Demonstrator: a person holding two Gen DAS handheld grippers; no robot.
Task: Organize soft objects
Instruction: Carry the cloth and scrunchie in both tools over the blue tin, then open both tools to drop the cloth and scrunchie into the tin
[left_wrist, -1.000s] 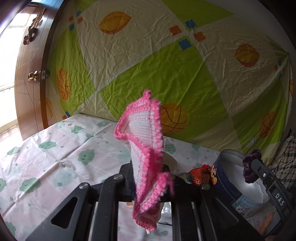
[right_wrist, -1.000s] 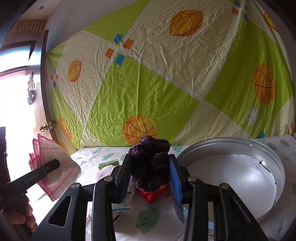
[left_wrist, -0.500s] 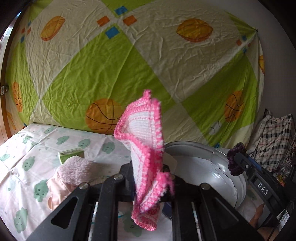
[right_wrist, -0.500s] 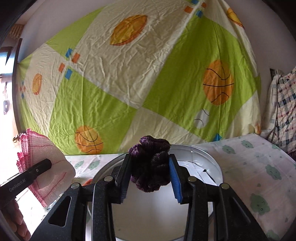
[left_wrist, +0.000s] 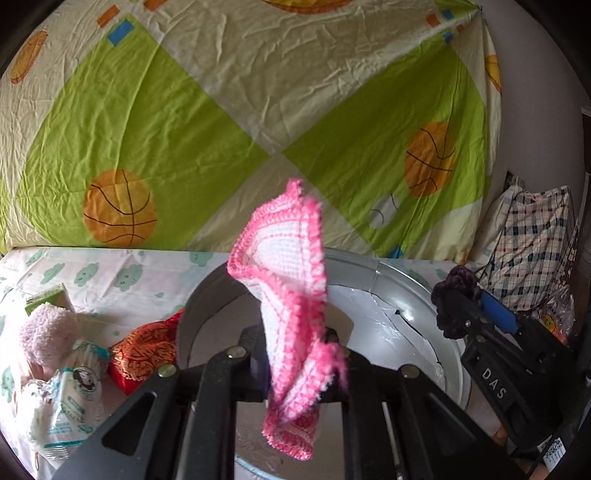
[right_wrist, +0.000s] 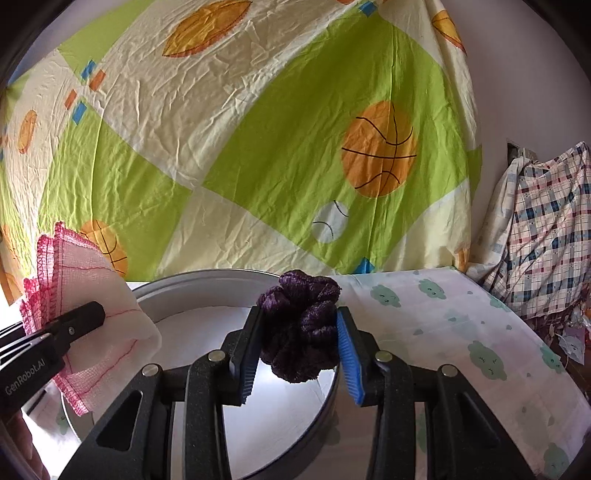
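My left gripper (left_wrist: 295, 354) is shut on a pink-edged white knitted cloth (left_wrist: 291, 295), which stands up and droops between its jaws above a round metal tin (left_wrist: 391, 280). In the right wrist view that same cloth (right_wrist: 92, 314) hangs at the left over the tin (right_wrist: 192, 288), pinched by the left gripper (right_wrist: 88, 314). A dark purple scrunchie (right_wrist: 301, 328) is squeezed between the blue pads of my right gripper (right_wrist: 299, 347), over the tin's right part. The left wrist view shows the right gripper (left_wrist: 469, 299) and scrunchie (left_wrist: 454, 284) at the tin's right rim.
Left of the tin lie a red patterned pouch (left_wrist: 144, 347), a fluffy pink item (left_wrist: 48, 332), a wipes packet (left_wrist: 70, 398) and a green box (left_wrist: 44, 295) on the cloud-print sheet (right_wrist: 461, 332). A basketball-print sheet (right_wrist: 258, 147) hangs behind. A plaid bundle (right_wrist: 546, 229) sits at the right.
Both grippers have swung right with their loads, from beside the tin to over it. The tin now fills the lower middle of both views; the door has left the views.
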